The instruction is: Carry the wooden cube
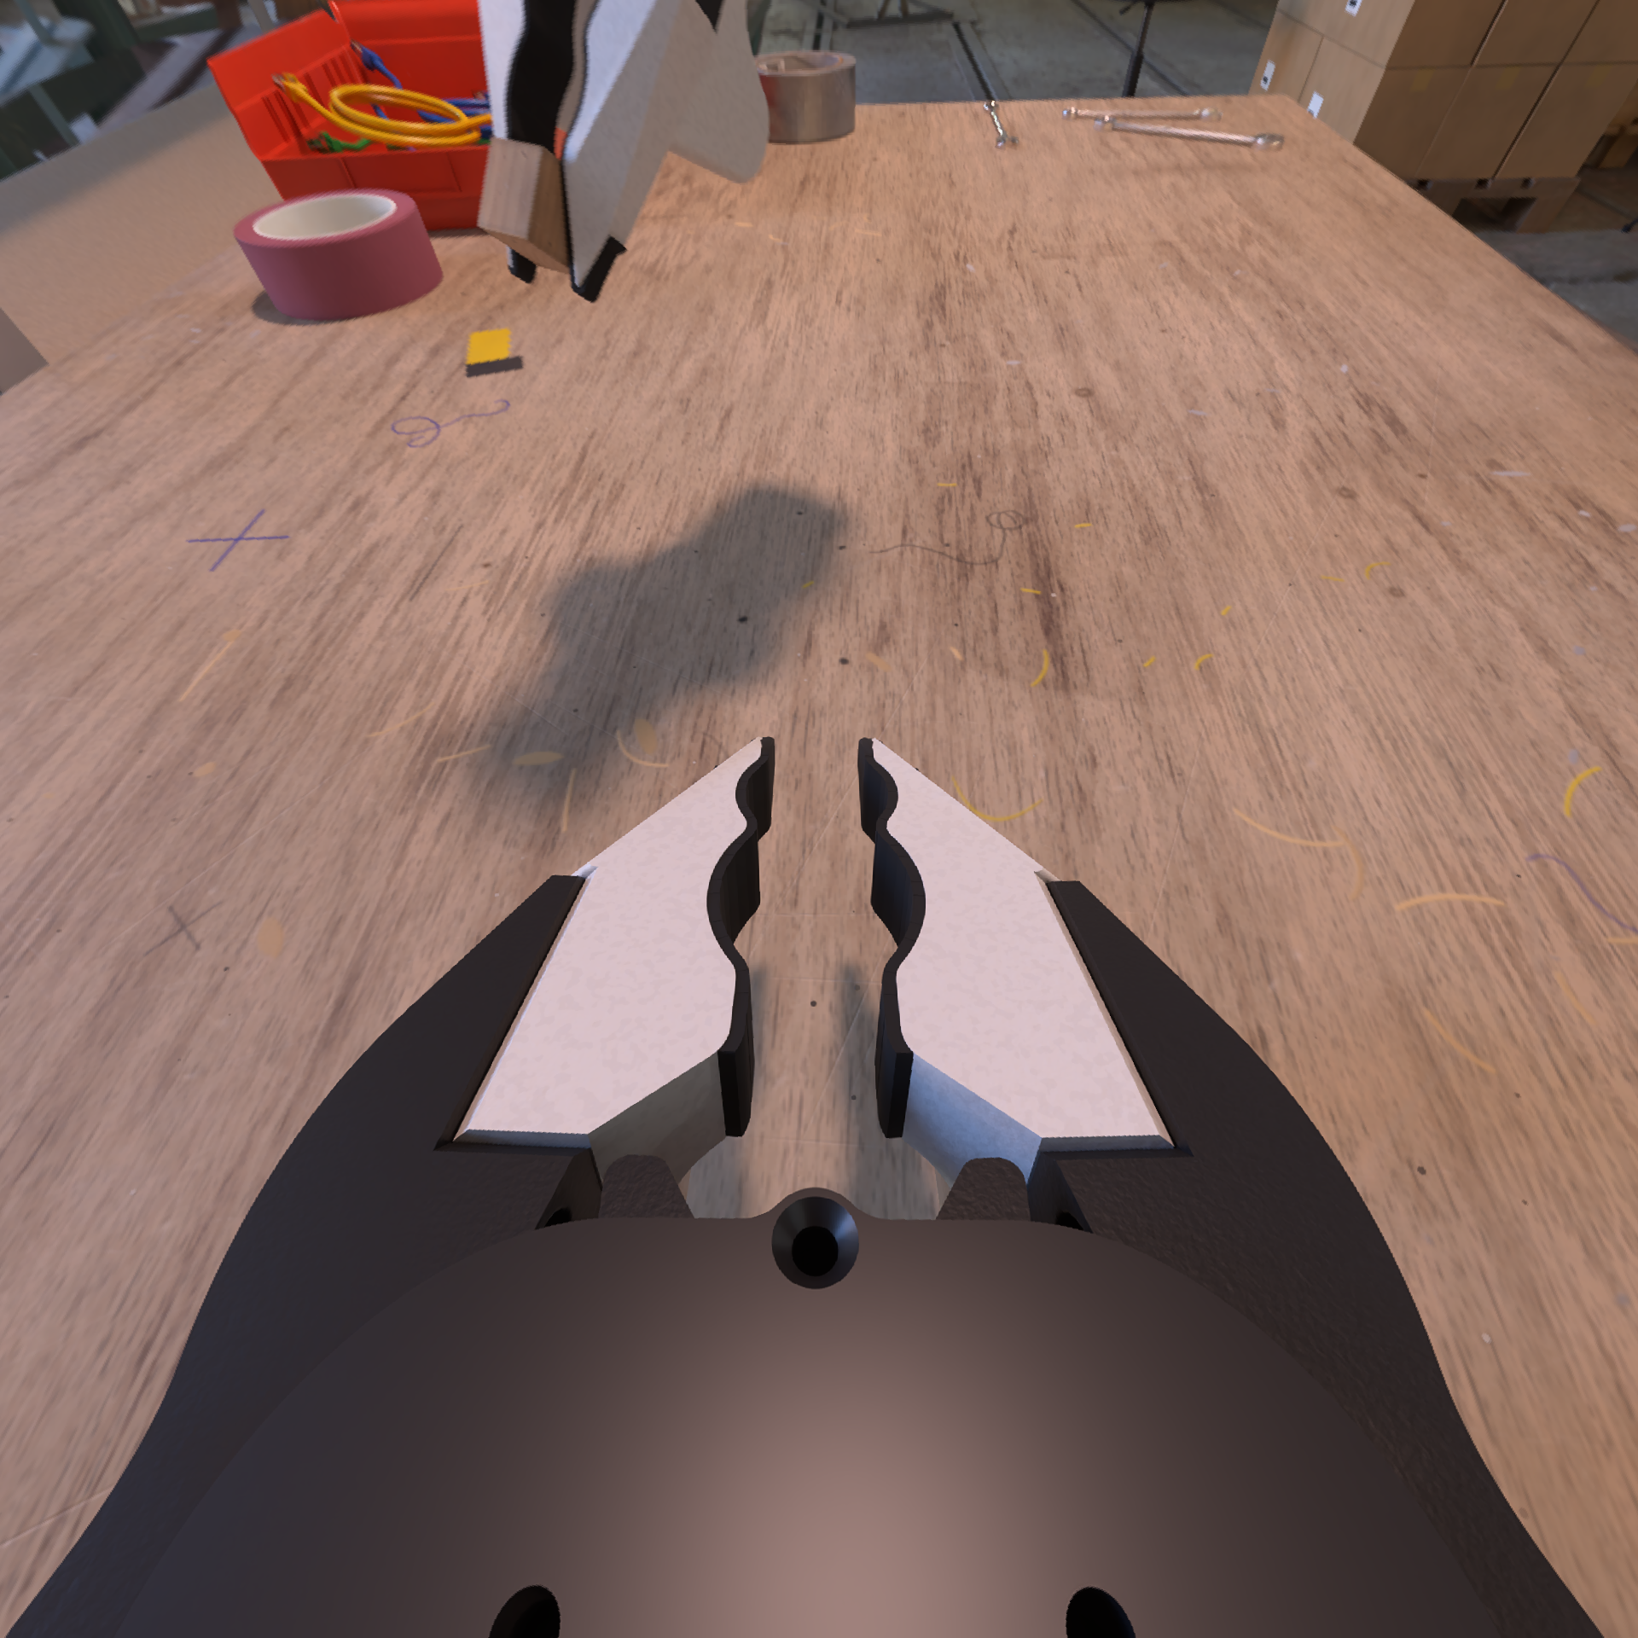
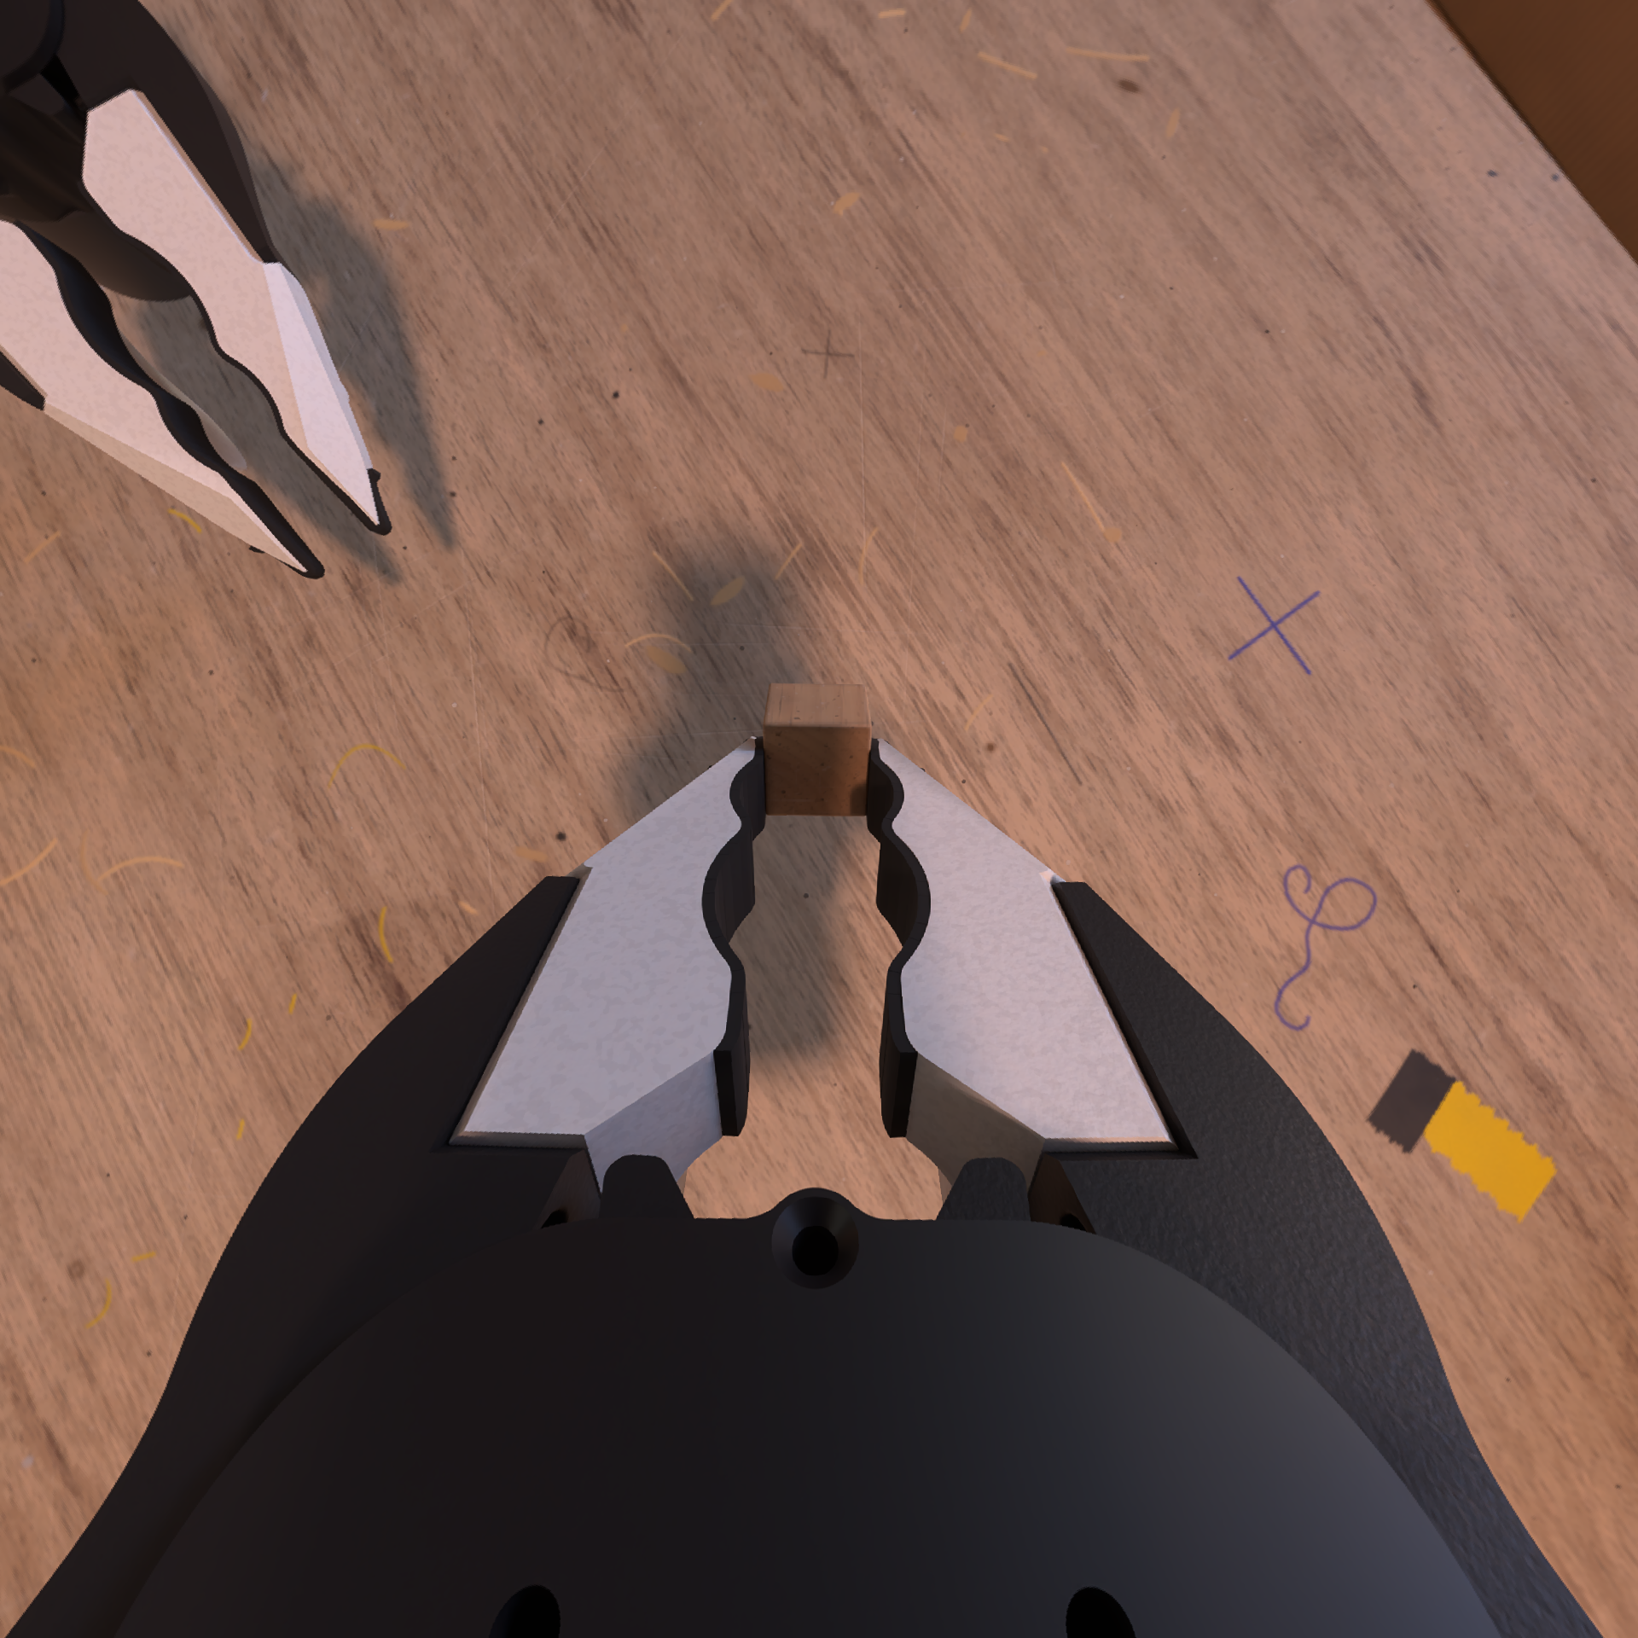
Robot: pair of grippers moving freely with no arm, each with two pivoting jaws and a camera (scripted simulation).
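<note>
The wooden cube (image 2: 814, 753) is a small light-brown block clamped between the fingertips of my right gripper (image 2: 815, 755). It hangs above the wooden table (image 2: 1064, 354), and its shadow falls on the boards below. In the left wrist view the right gripper (image 1: 558, 275) points down at the far left with the cube (image 1: 518, 199) in its tips. My left gripper (image 1: 815, 753) is open by a narrow gap and empty, low over the table. It also shows at the top left of the right wrist view (image 2: 346, 545).
A red bin of coiled cables (image 1: 354, 115), a pink tape roll (image 1: 337, 253) and a grey tape roll (image 1: 807, 93) stand at the far left. Wrenches (image 1: 1188, 128) lie at the far right. A yellow-and-black tape scrap (image 2: 1462, 1134) lies flat. Cardboard boxes (image 1: 1462, 89) stand beyond the table.
</note>
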